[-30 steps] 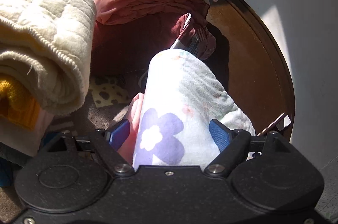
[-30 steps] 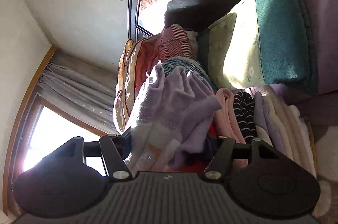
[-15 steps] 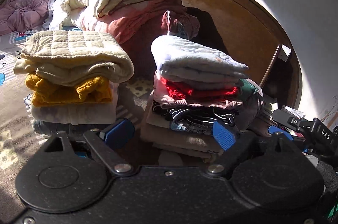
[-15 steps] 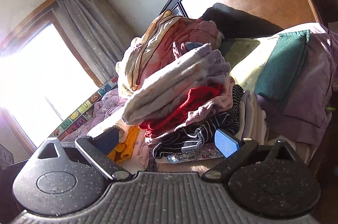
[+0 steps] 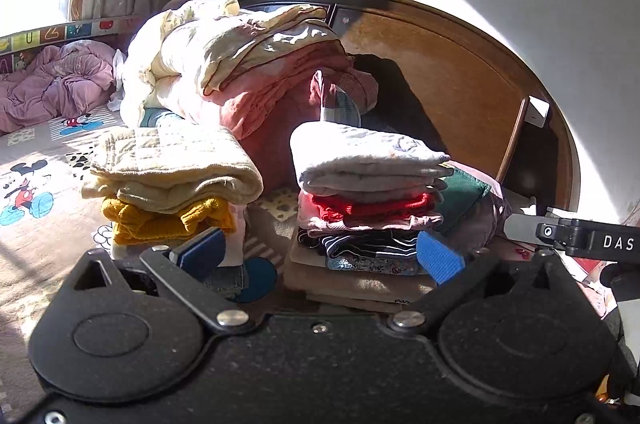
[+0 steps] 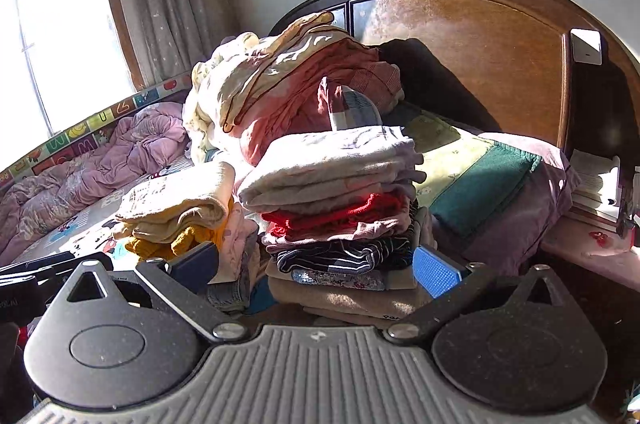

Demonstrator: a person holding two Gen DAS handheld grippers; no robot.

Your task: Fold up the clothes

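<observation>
A: What is recorded in the left wrist view?

B: The left gripper (image 5: 320,256) is seen with its jaws spread apart and nothing held between them. Two stacks of folded clothes are seen on the bed. The right stack (image 5: 368,212) is topped by a pale folded garment (image 5: 360,152), under which red, pink, striped and tan layers are seen. The left stack (image 5: 168,192) is topped by a cream quilted piece (image 5: 172,160) laid over a yellow knit (image 5: 160,220). An unfolded heap of bedding (image 5: 240,64) is seen behind both stacks, against the wooden headboard (image 5: 460,84). Part of the right gripper (image 5: 576,236) is seen at the right edge.

A: And in the right wrist view?

B: The right gripper (image 6: 316,270) is likewise seen spread wide and empty. The same right stack (image 6: 336,216) is seen directly ahead, just beyond the fingertips and not touched. A green and purple pillow (image 6: 500,192) is seen beside it, and a purple crumpled blanket (image 6: 100,160) near the window (image 6: 52,36).
</observation>
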